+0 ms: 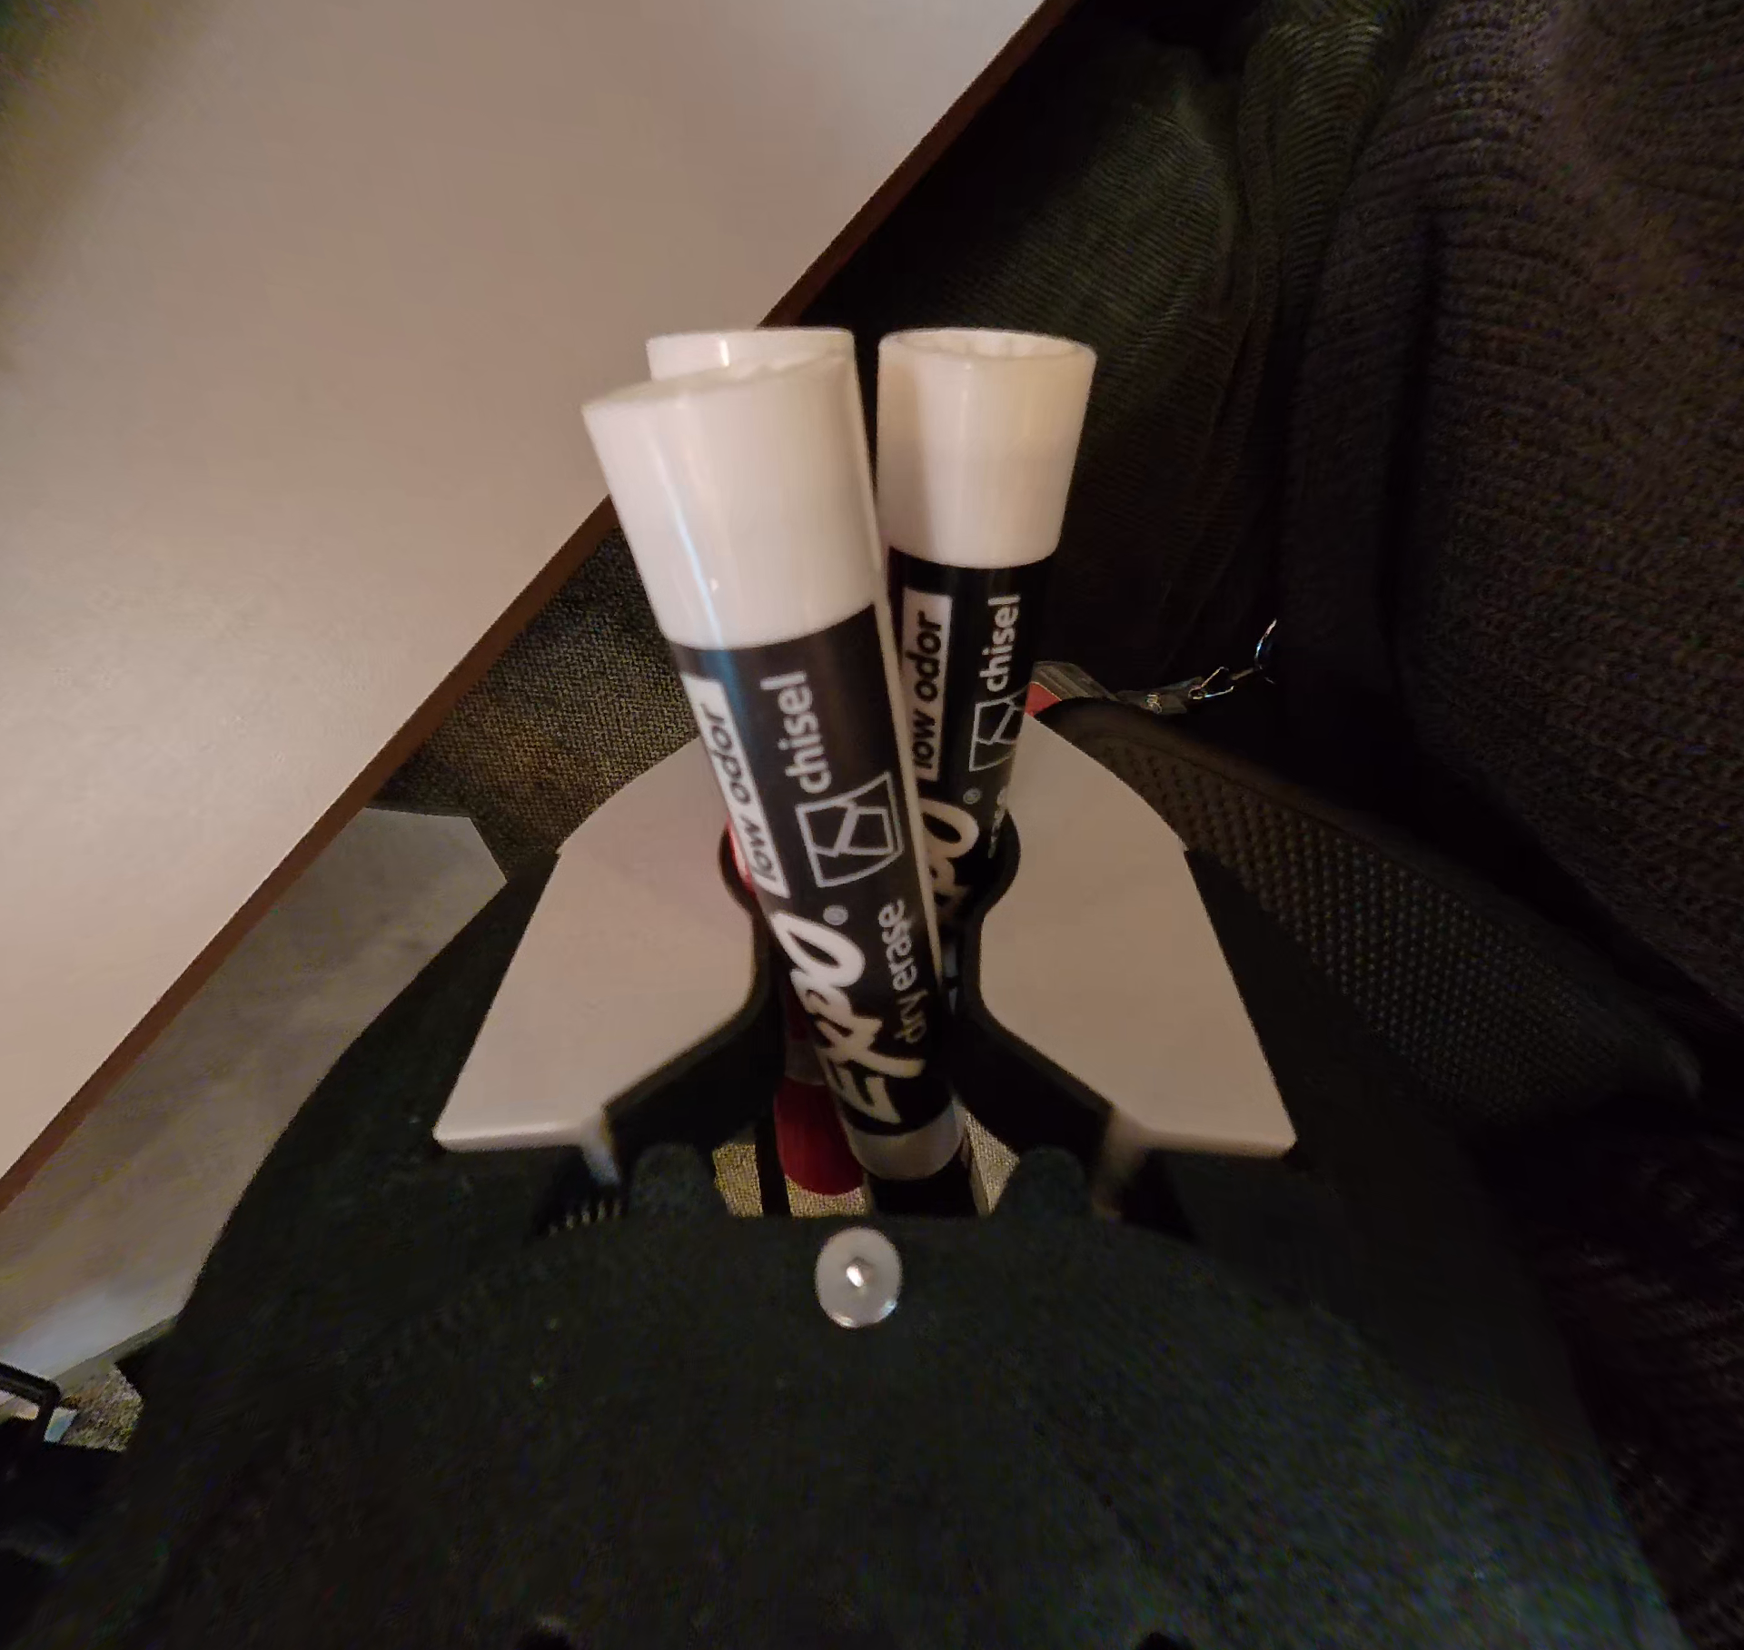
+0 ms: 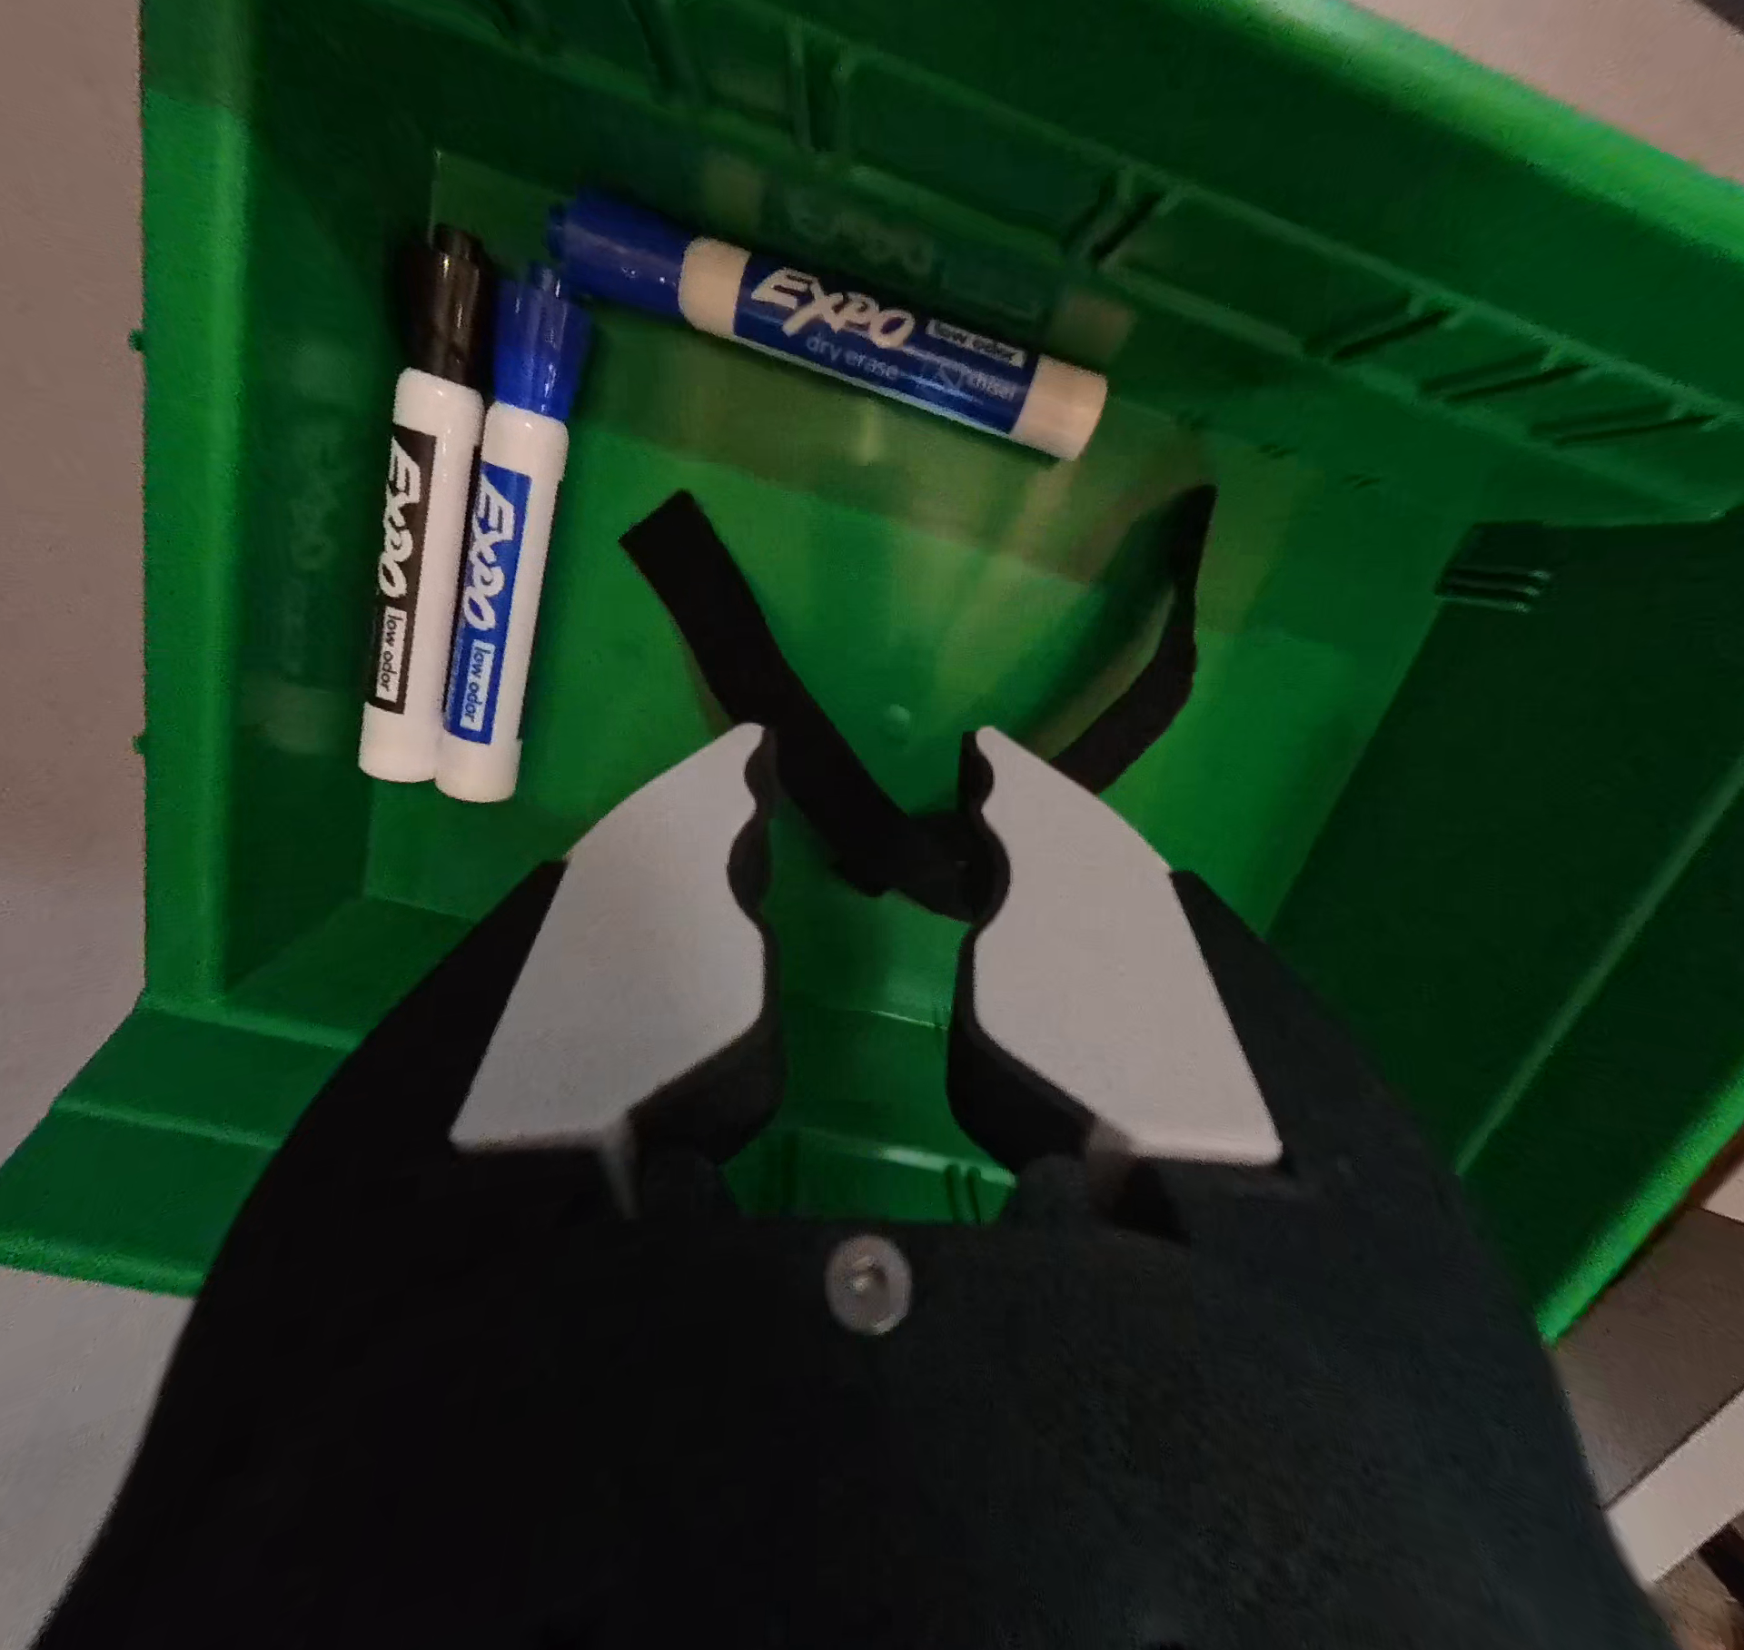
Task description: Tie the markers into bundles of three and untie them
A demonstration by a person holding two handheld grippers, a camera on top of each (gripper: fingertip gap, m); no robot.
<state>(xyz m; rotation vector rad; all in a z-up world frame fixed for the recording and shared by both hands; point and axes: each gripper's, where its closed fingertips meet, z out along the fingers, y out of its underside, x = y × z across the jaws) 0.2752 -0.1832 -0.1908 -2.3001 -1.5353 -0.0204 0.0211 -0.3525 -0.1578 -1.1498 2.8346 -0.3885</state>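
Note:
My left gripper (image 1: 873, 836) is shut on a bundle of three dry-erase markers (image 1: 783, 661) with black labels. Their white ends point up and away from the camera, and a red part shows low between the fingers (image 1: 566, 991). My right gripper (image 2: 868, 746) hangs over a green plastic bin (image 2: 283, 944) with its jaws apart. A black strap (image 2: 755, 661) loops across the bin floor, and its crossing lies against the inner edge of my right finger (image 2: 1085, 944). In the bin lie a black marker (image 2: 415, 520), a blue marker (image 2: 510, 548) beside it, and another blue marker (image 2: 897, 340) along the far wall.
In the left wrist view a white table top (image 1: 283, 284) with a brown edge runs diagonally. Dark knitted fabric (image 1: 1463, 378) fills the right side, with a black perforated surface (image 1: 1368, 897) and a small metal clip (image 1: 1227, 671) below it. The bin stands on a pale surface (image 2: 57, 378). My hands' fingertips stand some 30 cm from each other.

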